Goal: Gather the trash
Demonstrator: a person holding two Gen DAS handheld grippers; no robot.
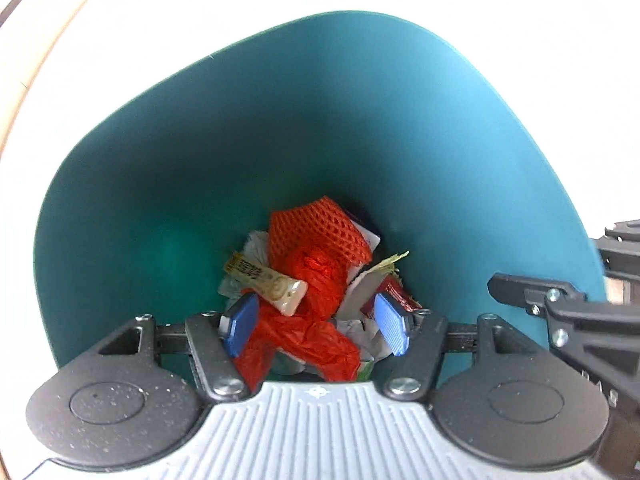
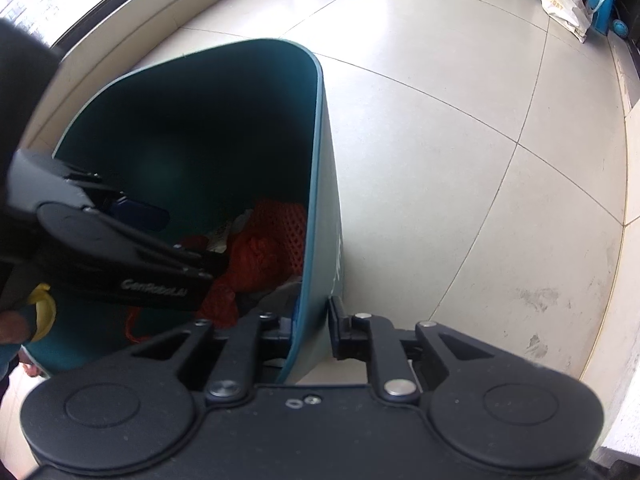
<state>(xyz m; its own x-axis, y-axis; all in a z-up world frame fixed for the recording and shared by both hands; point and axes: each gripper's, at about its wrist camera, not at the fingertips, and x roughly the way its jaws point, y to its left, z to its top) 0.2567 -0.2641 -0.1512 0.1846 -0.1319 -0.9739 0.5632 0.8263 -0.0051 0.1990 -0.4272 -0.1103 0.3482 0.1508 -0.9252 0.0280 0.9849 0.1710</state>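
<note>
Directly below hand-held gripper (image 1: 316,330): trash (image 1: 316,276)

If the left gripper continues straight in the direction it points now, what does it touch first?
Probably the red plastic bag, which lies between the open fingers of the left gripper on top of the trash in the teal bin. Depth is unclear, but nothing else shows in the way.

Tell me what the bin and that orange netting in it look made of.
Bin: seemingly moulded plastic, smooth teal wall with a soft sheen and a thin rim. Orange netting: probably foam mesh, the fruit-sleeve sort; puffy open diamond cells, matte.
</note>
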